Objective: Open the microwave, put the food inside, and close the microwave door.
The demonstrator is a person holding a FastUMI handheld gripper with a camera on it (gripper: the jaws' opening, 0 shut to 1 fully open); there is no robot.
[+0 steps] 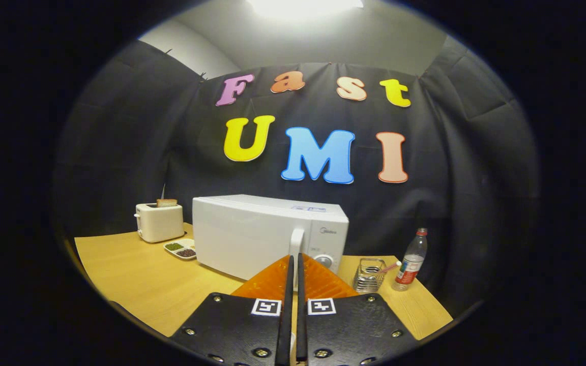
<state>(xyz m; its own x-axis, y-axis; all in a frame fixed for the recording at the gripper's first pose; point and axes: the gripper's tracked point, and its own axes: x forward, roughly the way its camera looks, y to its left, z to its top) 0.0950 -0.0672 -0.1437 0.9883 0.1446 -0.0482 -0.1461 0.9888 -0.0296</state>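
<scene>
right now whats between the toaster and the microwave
In the gripper view, a small white dish with dark and green fillings sits on the table between the toaster and the microwave.

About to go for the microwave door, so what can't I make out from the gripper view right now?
- Microwave handle base and lower door: hidden behind the closed gripper fingers.
- Microwave interior: door shut, opaque.
- Food to load: none identifiable; the small dish beside the toaster is too small to tell its contents.
- Table just ahead of the fingers: covered by the gripper body.
</scene>
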